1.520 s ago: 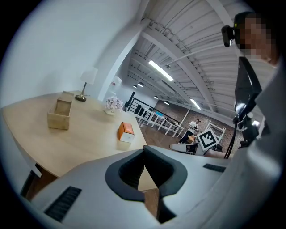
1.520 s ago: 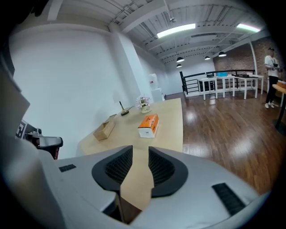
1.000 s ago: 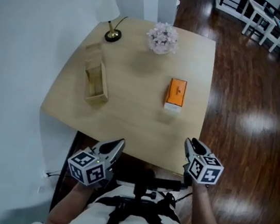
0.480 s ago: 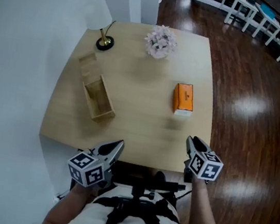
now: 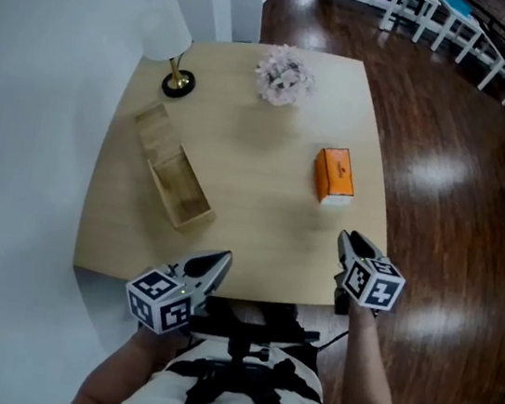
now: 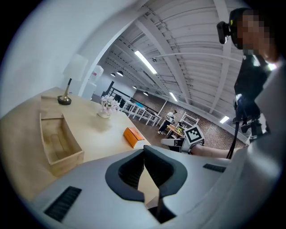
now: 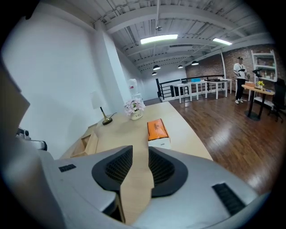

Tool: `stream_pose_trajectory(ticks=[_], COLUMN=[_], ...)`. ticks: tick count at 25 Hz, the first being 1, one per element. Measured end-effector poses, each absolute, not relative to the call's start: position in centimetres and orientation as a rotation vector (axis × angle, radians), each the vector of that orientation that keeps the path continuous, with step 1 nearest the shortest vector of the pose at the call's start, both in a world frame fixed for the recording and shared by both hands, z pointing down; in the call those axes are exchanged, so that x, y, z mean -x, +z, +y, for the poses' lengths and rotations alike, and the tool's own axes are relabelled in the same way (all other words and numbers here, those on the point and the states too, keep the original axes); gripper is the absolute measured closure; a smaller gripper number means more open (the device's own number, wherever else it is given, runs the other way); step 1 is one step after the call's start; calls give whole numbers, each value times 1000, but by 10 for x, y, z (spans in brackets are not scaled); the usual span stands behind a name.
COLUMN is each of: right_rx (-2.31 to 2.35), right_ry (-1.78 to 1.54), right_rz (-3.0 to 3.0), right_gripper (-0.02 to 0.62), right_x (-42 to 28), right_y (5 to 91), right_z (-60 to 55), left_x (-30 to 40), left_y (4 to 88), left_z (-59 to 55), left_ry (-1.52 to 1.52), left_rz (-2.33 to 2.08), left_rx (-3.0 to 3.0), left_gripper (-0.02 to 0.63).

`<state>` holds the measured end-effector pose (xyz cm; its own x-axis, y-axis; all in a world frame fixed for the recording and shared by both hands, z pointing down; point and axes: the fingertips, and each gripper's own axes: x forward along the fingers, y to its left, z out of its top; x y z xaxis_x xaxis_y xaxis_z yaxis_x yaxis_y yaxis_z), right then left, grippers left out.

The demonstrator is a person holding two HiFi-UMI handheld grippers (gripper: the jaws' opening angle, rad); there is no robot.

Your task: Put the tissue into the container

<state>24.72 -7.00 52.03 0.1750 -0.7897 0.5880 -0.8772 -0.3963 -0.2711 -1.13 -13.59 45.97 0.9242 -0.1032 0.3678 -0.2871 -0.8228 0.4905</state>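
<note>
Dark wooden floor (image 5: 444, 178) is seen around a pale wooden table (image 5: 257, 235), which is set against a white wall at its 9 o'clock side. On the table, an orange tissue box (image 5: 334, 176) lies flat toward the 3 o'clock edge, well apart from both grippers and untouched. The open wooden container (image 5: 176, 191) is placed toward 8 o'clock, empty inside as far as can be seen, with a flat wooden piece (image 5: 151, 125) just beyond its far end. A lamp (image 5: 169, 38) is stood at the 11 o'clock corner and a small vase of flowers (image 5: 285, 74) at 12 o'clock. Both forearms are brought up from the bottom of the head view and held low at the near table edge. The left gripper (image 5: 222, 258) is held at about 7 o'clock, tilted slightly downward and aimed toward 2 o'clock; in the left gripper view its (image 6: 144, 150) jaw tips are seen pressed together with nothing between them. The right gripper (image 5: 346, 239) is held at about 5 o'clock, pitched downward and aimed toward 11 o'clock; in the right gripper view its (image 7: 138, 150) jaws are parted by a narrow gap through which only bare table is seen, the tissue box (image 7: 157, 130) lying just ahead of them and to the right of that gap. Nothing is grasped by either gripper.
</note>
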Motion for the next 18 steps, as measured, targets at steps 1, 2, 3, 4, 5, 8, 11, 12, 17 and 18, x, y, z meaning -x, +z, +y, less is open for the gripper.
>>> stream_pose_trajectory(ticks=[1,2,3,4,5,8,11,12,17,18], right_rx=[-2292,-2276,-2263,-2254,-2248,-2227,-2186,-2172,-2141,-2130], right_ry=[1016,1010,1003,995,984,955,940,933,939,947], right_rz=[-1650,-1653,-1657,-1657,-1655,-1642,-1624,-1612,-1563,-1561], right_gripper=[477,477,477,466,459,442,399,385,288,263], right_x=[-246,-246,-248,-251,-256,-278,-301,-309,-345,-350], right_y=[520,520,520,519,519,522,527,530,549,553], right_z=[-75,-80,-86,-92,-98,-117,-134,-139,-168,-174], left_x=[10,7,4,1,-3,-16,-30,-35,-58,-61], left_y=[460,459,459,459,458,457,454,453,457,458], left_z=[-138,-140,-142,-145,-148,-154,-152,-152,-156,-158], left_ry=[438,429,421,415,407,389,379,377,377,379], left_rz=[-273,-273,-277,-283,-294,-335,-367,-373,-400,-407], left_rx=[-2519,-2515,-2511,-2508,-2505,-2492,-2479,-2477,-2472,-2468], left_gripper=[615,615,615,615,615,615,614,614,615,614])
